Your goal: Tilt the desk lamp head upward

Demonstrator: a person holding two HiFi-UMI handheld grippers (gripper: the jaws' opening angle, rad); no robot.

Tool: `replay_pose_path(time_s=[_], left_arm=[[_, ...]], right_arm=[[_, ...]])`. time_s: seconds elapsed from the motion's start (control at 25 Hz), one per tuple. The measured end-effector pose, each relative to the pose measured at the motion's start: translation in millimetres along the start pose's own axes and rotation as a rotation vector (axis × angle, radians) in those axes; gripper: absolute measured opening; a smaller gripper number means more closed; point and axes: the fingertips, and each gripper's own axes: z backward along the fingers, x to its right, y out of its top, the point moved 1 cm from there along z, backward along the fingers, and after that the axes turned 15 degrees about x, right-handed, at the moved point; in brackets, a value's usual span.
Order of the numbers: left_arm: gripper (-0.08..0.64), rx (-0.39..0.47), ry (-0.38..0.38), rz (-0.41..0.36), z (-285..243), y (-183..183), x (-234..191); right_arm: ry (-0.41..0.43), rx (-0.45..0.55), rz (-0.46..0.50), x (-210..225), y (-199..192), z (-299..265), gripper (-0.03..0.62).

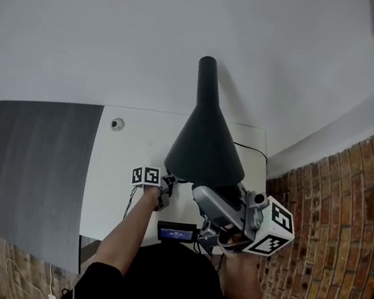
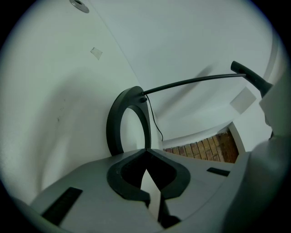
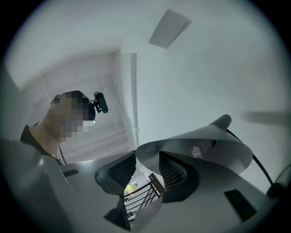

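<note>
At the lamp head's (image 1: 206, 141) lower rim, the right gripper (image 3: 145, 164) is released: jaws wide, straddling the rim edge, one pad inside the shade, one outside, neither clearly pressing. Below the head, the left gripper (image 2: 145, 152) is clenched tip to tip on nothing, just in front of the ring base (image 2: 112, 127) on the white desk (image 1: 117, 169). Risks: if lifted with loose jaws, the thin rim could slip out and the head sag; with the base unpinned, the whole lamp could tip or slide. The head hides its own hinge in the head view. Can't tell if the left tips touch the base.
</note>
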Motion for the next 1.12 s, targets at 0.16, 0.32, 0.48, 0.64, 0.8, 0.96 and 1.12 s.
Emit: replay_pose_path(time_s=[0.16,0.32,0.48,0.64,0.8,0.96,1.12], left_arm=[[0.009,-0.016,0.001,-0.010,-0.6,-0.1,0.2],[0.009,-0.039,0.008,-0.008,-0.2,-0.3,0.5],[0.009,-0.056,0.033,-0.010,-3.6,0.2,0.7],[0.009,-0.074,0.046,-0.013,-3.0,-2.0,0.5],[0.009,-0.074,0.047,-0.018,-2.8,-2.6,0.8],[0.009,-0.075,0.046,-0.020,-2.6,-2.5,1.5],[0.009,-0.072,0.042,-0.020,-2.7,-3.0,0.9]], right_arm=[[-0.003,-0.012,0.030,-0.9,1.0,-4.1,0.166],[-0.003,-0.007,0.032,-1.1,3.0,-7.4,0.166],[0.011,-0.005,0.045,-1.9,10.1,-14.9,0.166],[0.025,-0.012,0.057,-3.9,13.7,-20.9,0.166],[0.034,-0.013,0.059,-4.8,16.8,-22.7,0.166],[0.049,-0.020,0.075,-5.8,22.6,-29.6,0.166],[0.061,-0.017,0.070,-5.5,28.1,-36.3,0.164]])
